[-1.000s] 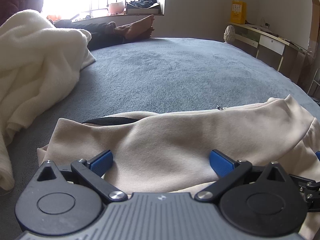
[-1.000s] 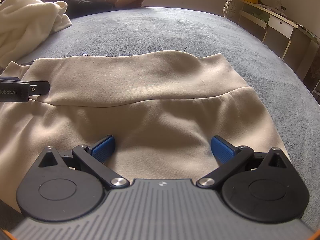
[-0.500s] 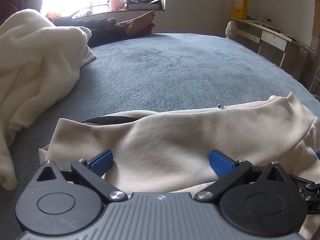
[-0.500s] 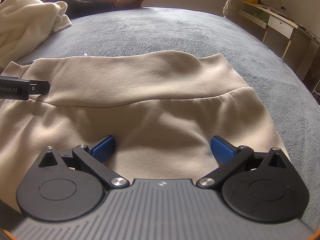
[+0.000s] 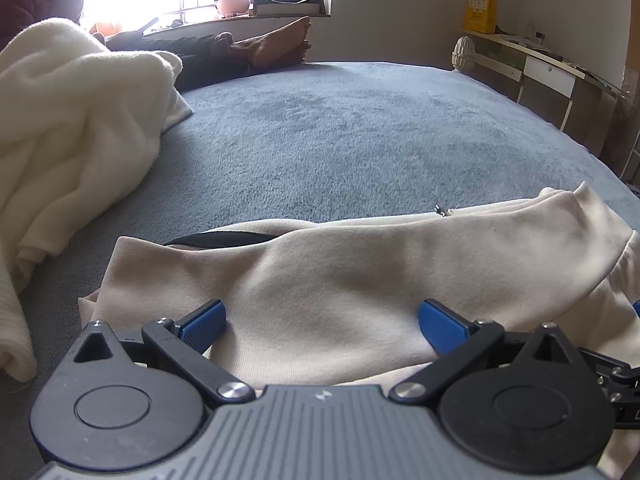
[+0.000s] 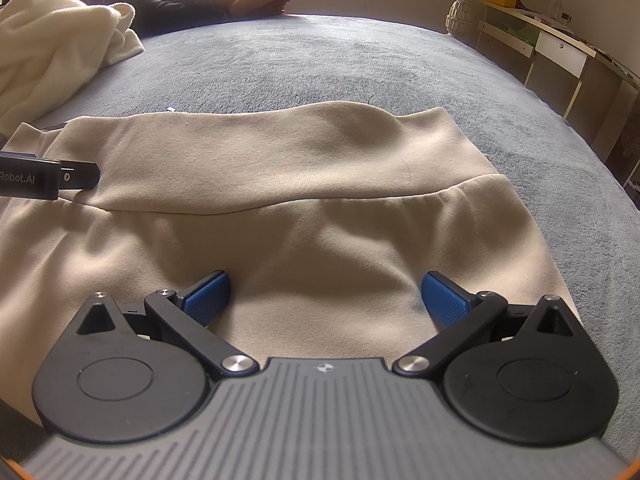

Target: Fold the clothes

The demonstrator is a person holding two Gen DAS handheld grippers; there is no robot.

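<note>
While the beige garment (image 6: 304, 216) lies flat on the grey bed (image 6: 360, 64), almost nothing has moved, and the left gripper (image 5: 320, 320) and right gripper (image 6: 324, 294) stay wide open, holding nothing, so no fold has begun.

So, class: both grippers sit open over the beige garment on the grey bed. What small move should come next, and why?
Probably close the right gripper on the beige garment beneath it. Its blue fingers are spread wide with cloth between them and nothing gripped, and the left gripper is just as open, so no fold can start until a layer is pinched.
</note>
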